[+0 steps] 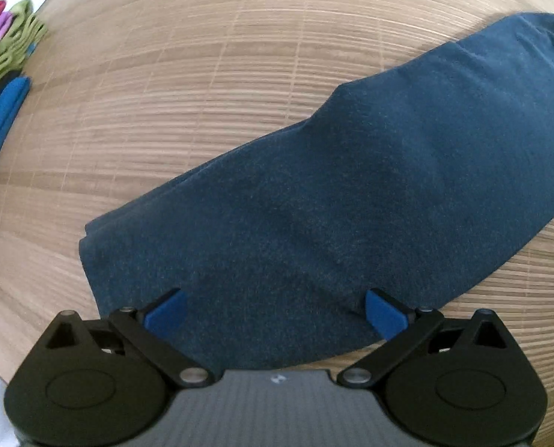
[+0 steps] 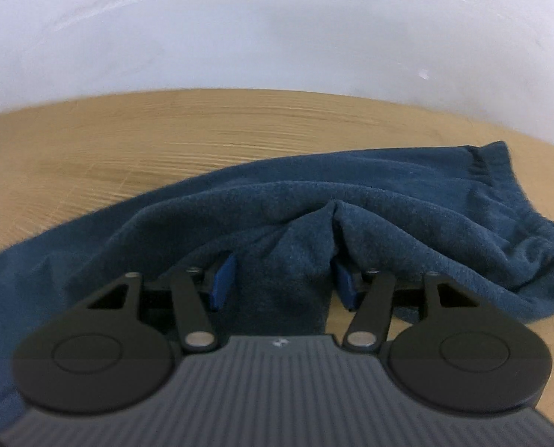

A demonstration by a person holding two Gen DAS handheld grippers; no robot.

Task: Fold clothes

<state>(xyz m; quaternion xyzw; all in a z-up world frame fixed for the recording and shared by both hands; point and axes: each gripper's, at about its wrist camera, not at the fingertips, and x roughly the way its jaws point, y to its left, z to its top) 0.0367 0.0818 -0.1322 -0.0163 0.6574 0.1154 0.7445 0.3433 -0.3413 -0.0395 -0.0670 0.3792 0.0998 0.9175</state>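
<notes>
Navy fleece garment (image 1: 351,193), soft and slightly fuzzy, lies folded on the wooden table (image 1: 165,111), running from lower left to upper right of the left wrist view. The left gripper (image 1: 276,311) hangs over its near edge, blue pads spread wide with cloth between them, nothing pinched. In the right wrist view the right gripper (image 2: 282,281) has a bunched ridge of the same garment (image 2: 407,216) between its half-parted pads; whether they grip it I cannot tell. Colourful folded clothes (image 1: 5,44) sit at far left.

Furniture: light wooden slatted tabletop (image 1: 165,119) | Wall: plain white (image 2: 277,37), possibly faintly marked | Light: soft, even
</notes>
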